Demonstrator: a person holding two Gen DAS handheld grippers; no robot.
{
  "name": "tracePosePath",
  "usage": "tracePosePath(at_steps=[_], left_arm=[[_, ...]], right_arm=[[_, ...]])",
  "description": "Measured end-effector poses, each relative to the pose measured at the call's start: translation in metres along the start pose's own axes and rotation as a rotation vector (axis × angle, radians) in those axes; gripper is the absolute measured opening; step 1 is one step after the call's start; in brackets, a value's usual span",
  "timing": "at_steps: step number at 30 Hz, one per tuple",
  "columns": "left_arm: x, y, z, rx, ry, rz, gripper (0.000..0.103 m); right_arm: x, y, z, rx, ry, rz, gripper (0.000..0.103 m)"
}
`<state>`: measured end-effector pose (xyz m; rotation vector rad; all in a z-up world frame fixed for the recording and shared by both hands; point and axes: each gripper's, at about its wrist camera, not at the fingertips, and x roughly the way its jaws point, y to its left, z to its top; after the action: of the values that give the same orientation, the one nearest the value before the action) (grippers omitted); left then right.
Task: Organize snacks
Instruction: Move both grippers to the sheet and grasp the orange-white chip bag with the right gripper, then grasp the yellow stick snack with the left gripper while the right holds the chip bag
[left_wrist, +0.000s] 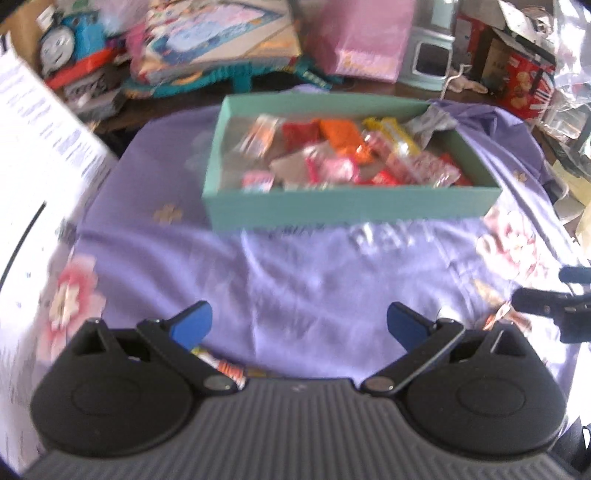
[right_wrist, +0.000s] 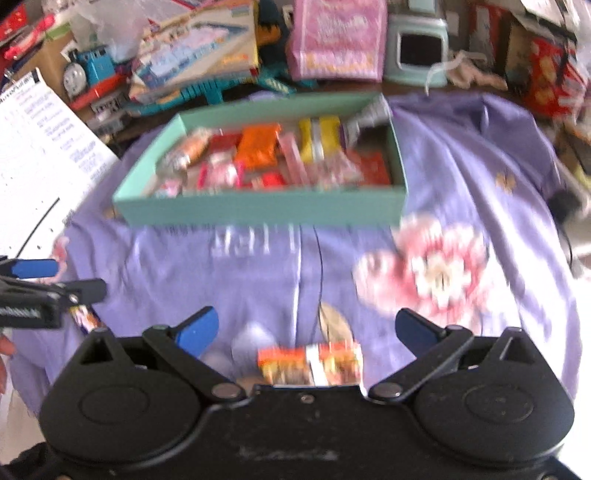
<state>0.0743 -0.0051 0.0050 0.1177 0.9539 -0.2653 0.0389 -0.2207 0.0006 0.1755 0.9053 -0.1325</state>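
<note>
I am working over a purple floral cloth (left_wrist: 295, 273) that is covering the whole near surface, with a pink flower print showing at its right side in the right wrist view. A teal box (right_wrist: 266, 210) is sitting on the far part of this cloth, open at the top, and the snack packets (right_wrist: 258, 158) are lying packed inside it: an orange packet (right_wrist: 258, 147) near the middle, yellow bars (right_wrist: 321, 140) toward the far right, pink and red wrappers along the near wall. The pictures are blurring, so I cannot read any labels.

Beyond the box, clutter is piling up along the far edge: a blue toy train (left_wrist: 70, 37) at the far left, a pink bag (left_wrist: 365, 37) behind the box, a red carton (left_wrist: 524, 81) at the far right. A white printed sheet (left_wrist: 40, 122) is lying at the left.

I am holding my left gripper (left_wrist: 299, 325) low over the near cloth, its blue-tipped fingers spread wide and gripping nothing. My right gripper (right_wrist: 306, 328) is likewise spread wide and gripping nothing.

One orange and white snack pack (right_wrist: 310, 363) is lying loose on the cloth just below the right gripper, between its fingers and near its body, well apart from the box. Another small wrapper (left_wrist: 221, 365) is peeking out beside the left gripper's left finger.
</note>
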Motion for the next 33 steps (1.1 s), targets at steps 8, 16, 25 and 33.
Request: tracePosePath(at_steps=[8,16,25,33], left_arm=[[0.008,0.023,-0.033,-0.076,0.033,0.028,0.103],[0.024,0.045,-0.050,-0.144,0.088,0.043,0.103],[0.036,0.071,-0.054,-0.259,0.116,0.054,0.103],[0.044,0.079,-0.051,-0.361,0.126,0.096,0.093]], right_arm=[[0.011,-0.002,-0.041,0.038,0.063,-0.008,0.103],[0.034,-0.008,-0.056,0.076,0.108,-0.026,0.098],[0.039,0.018,-0.056,0.010,0.104,0.038,0.056],[0.046,0.053,-0.039,-0.063,0.090,0.121,0.055]])
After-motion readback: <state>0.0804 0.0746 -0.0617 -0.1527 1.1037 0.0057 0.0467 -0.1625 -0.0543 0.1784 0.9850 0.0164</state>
